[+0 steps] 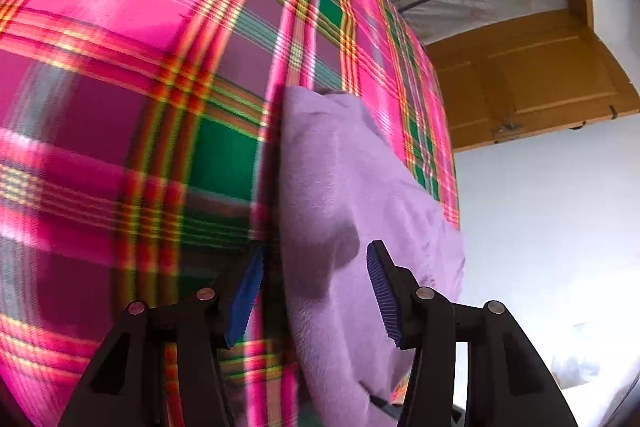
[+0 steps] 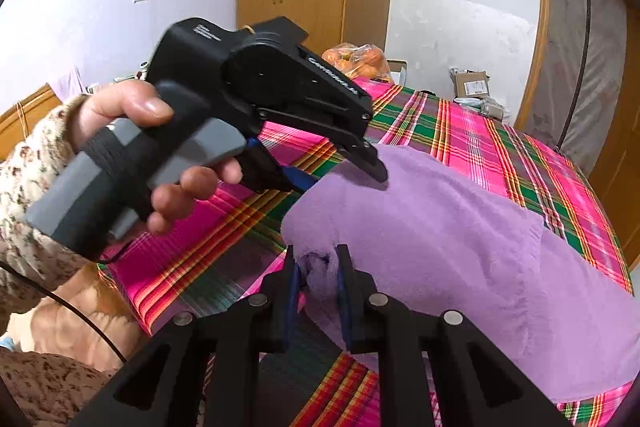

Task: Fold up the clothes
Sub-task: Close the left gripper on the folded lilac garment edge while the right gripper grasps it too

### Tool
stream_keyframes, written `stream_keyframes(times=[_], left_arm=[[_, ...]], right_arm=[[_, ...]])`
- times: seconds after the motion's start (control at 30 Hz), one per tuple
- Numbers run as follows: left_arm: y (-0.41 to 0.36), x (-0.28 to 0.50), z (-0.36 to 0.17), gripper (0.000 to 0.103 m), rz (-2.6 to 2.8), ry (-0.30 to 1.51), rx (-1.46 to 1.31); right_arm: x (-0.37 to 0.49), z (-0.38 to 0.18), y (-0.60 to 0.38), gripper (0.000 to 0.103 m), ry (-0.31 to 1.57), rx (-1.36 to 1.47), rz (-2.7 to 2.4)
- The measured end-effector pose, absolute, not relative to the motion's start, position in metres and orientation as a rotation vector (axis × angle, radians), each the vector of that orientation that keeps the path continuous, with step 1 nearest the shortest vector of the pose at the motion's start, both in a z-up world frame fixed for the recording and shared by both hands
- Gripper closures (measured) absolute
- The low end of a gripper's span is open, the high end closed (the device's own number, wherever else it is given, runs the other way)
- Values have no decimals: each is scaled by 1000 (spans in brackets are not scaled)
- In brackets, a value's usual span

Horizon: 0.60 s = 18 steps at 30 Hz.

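Purple fleece garment [image 2: 460, 227] lies on the plaid bed cover [image 2: 500, 143]; the right claw [image 2: 318, 279] pinches a bunched fold of its near edge between its blue pads. The left claw [image 1: 316, 291] stands open over the garment's edge, pads clear of the cloth. The fleece's far side runs out of frame, and motion blur smears the plaid in the left view.
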State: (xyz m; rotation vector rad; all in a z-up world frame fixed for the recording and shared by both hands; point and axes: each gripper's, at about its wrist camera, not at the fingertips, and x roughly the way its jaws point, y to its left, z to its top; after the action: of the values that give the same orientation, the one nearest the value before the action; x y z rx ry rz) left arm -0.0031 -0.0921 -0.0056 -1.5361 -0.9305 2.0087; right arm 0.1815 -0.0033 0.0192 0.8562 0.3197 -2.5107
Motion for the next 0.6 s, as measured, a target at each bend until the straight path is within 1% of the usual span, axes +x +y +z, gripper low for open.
stream_keyframes(times=[0.1,0.17,0.27,0.33,0.37,0.4,0.47,0.6], left_arm=[[-84,-9,-4,48,1990,-903,-1528],[-80,-14,-6,49,1952,-918,-1521],[-82,-19,-12,54,1913,-981,-1526],[-81,-20,-12,57,1921,-974,-1520],[-79,-21,-13,65,1927,-957,-1518],[-78,-21,-13,70,1937,-942,-1517],[-78,-20,-13,89,1965,-919,-1499],[-83,-22,-14,92,1970,-931,-1441]], right_arm=[[183,18,-3,86,318,862,-2507],[184,19,-3,86,319,863,-2503],[183,18,-3,86,316,865,-2498],[179,18,-3,86,312,869,-2493],[177,17,-2,86,309,871,-2490],[174,17,-2,86,307,874,-2487],[173,16,-4,86,313,877,-2483],[172,17,-8,86,315,881,-2479]])
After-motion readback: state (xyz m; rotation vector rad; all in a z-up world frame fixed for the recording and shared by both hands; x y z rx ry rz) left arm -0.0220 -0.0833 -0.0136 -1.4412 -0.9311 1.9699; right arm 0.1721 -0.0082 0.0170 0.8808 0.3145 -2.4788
